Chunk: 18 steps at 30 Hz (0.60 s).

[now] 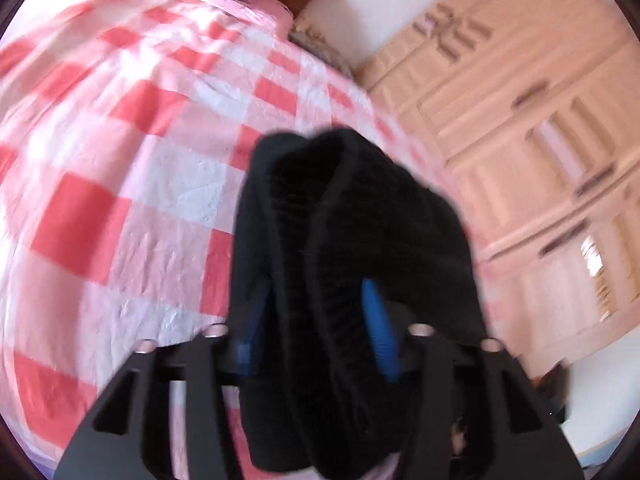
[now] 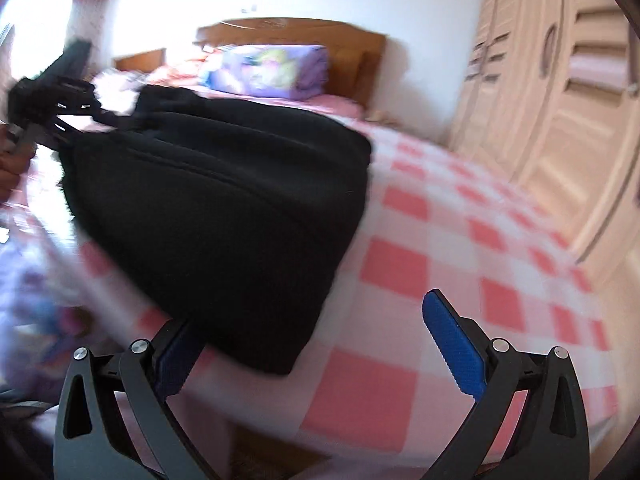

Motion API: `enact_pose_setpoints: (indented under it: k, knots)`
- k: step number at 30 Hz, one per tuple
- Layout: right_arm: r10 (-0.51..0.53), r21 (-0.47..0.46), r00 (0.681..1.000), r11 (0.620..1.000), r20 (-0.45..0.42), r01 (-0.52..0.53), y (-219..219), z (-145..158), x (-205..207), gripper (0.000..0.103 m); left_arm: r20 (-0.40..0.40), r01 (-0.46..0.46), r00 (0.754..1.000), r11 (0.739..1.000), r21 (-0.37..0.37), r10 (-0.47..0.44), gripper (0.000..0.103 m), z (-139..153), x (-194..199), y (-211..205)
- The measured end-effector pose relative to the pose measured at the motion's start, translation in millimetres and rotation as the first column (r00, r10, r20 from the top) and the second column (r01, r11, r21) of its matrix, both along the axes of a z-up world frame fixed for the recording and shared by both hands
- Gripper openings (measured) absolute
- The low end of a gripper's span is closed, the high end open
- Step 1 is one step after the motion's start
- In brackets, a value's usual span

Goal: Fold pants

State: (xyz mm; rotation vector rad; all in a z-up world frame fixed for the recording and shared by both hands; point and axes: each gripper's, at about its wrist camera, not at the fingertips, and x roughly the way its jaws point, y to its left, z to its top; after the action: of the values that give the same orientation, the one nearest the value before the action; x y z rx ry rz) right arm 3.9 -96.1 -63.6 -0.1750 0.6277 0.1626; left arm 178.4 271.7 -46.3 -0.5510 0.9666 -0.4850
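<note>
While I am standing at the bed: both hand-held grippers are pointing down over the checked quilt (image 2: 460, 216).
Pants: the black pants (image 2: 224, 184) are lying bunched on the quilt, folded over in thick layers.
Left hand-held gripper (image 1: 316, 332): its jaws are standing spread with the pants' fabric between the blue pads (image 1: 380, 328); I cannot tell whether the pads are pressing on it.
Right hand-held gripper (image 2: 316, 352): it is hanging released, jaws wide, just beside the pants' near edge.
Background: a purple pillow (image 2: 272, 68) is lying by the wooden headboard (image 2: 352, 40), a wardrobe (image 2: 560, 100) standing to the right.
</note>
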Motion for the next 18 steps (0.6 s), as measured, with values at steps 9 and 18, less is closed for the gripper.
enact_pose_setpoints:
  k: [9, 18]
  knots:
    - [0.106, 0.358, 0.993, 0.927, 0.046, -0.115, -59.1, 70.4, 38.4, 0.099, 0.311, 0.059, 0.944, 0.984, 0.171, -0.111, 0.091, 92.1, -75.6, -63.9]
    - [0.229, 0.5, 0.941, 0.862, -0.249, -0.077, -28.3, 56.0, 207.3, 0.099, 0.301, 0.273, 0.847, 0.844, 0.462, -0.438, 0.091, 20.3, -100.7, -189.5]
